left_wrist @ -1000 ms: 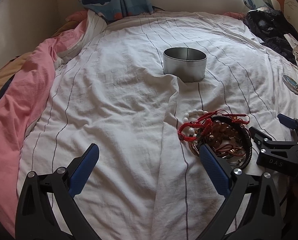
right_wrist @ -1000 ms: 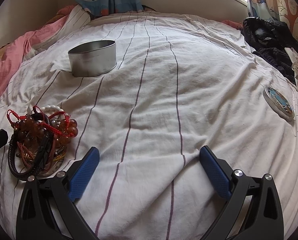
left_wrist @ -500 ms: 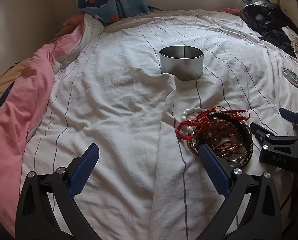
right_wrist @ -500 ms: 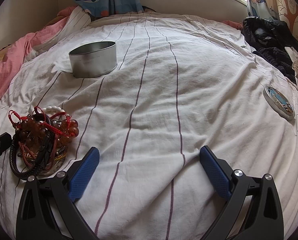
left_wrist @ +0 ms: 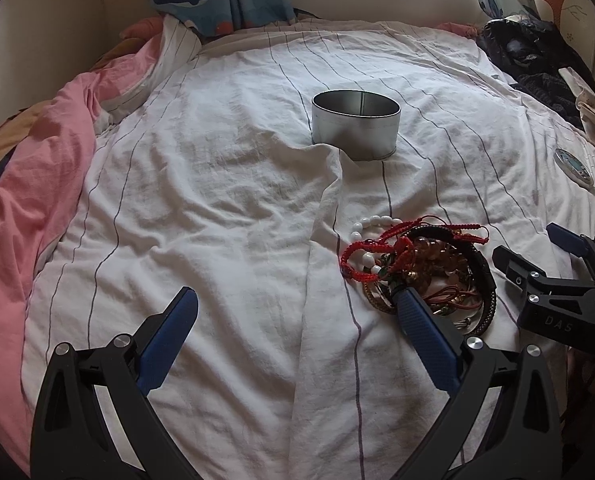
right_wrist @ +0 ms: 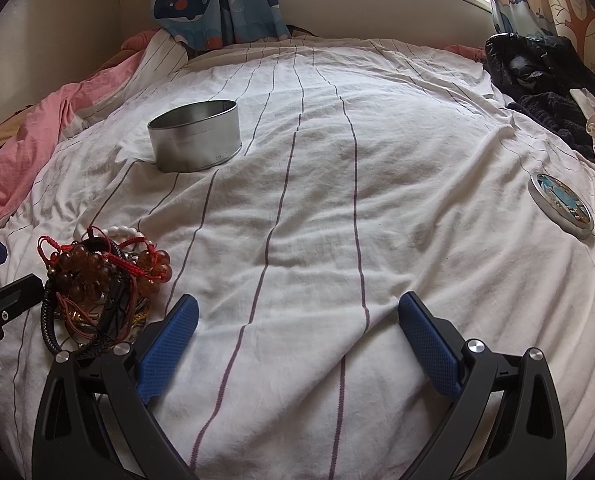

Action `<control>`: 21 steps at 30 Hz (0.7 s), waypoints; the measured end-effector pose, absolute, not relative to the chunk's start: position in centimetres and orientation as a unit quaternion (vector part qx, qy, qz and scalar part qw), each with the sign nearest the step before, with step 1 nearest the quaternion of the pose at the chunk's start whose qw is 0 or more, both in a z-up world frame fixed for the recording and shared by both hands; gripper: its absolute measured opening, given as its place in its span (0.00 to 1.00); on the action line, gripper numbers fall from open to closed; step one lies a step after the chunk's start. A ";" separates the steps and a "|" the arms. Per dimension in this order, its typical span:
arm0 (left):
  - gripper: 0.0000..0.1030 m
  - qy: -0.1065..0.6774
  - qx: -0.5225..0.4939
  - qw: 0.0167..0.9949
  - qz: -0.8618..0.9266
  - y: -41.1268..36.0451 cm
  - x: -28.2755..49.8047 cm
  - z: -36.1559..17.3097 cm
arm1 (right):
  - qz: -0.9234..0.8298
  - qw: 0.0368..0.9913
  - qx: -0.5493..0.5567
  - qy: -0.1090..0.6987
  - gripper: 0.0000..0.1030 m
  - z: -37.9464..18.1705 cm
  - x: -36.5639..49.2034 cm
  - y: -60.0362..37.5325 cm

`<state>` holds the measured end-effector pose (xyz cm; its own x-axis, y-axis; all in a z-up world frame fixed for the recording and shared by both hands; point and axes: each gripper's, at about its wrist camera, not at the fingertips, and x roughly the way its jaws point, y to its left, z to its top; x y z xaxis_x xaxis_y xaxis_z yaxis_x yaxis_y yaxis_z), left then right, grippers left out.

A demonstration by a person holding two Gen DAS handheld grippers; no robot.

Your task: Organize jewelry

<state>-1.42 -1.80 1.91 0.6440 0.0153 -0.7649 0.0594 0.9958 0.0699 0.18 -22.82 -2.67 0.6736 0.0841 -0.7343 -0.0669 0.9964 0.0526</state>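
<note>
While the left gripper (left_wrist: 293,300) hung low over the striped sheet (left_wrist: 217,200) in its own wrist view, its jaws stood wide apart and held nothing, the right finger reaching over the near edge of the bracelet pile (left_wrist: 421,268). That tangle of red cord, amber beads, white beads and a black braided band lay bunched together, probably so it could be picked apart piece by piece. Beyond it, well apart, stood the open round tin (left_wrist: 355,128), judged to be the container for the jewelry; a raised fold of sheet ran between pile and tin. The right gripper (left_wrist: 537,250) waited just beside the pile.

From the right wrist view, the right gripper (right_wrist: 297,316) likewise stood spread and empty over bare sheet, with the bracelet pile (right_wrist: 101,280) off by its left finger. The tin (right_wrist: 195,140) sat farther back, its decorated lid (right_wrist: 561,204) lying well apart to the right. Dark clothing (right_wrist: 537,76) and a pink duvet (right_wrist: 21,152) crowded the bed's edges, clear of the path.
</note>
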 end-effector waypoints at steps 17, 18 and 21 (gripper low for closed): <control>0.94 0.403 0.040 0.913 -0.038 -2.8 -1.2 2.5 | 0.039 0.907 0.005 0.419 0.93 -2.8 0.2 -22.7; 0.94 0.406 0.044 0.912 -0.027 -2.8 -0.9 2.3 | 0.040 0.907 0.007 0.420 0.93 -2.8 0.2 -22.8; 0.94 0.413 0.028 0.910 0.020 -1.6 0.1 1.9 | 0.040 0.908 0.006 0.417 0.93 -2.8 0.2 -22.7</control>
<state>0.06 -1.62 1.87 0.6587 0.0605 -0.7500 -0.0135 0.9975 0.0687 0.24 -22.71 -2.80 0.6492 0.0784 -0.7566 -0.0678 0.9967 0.0452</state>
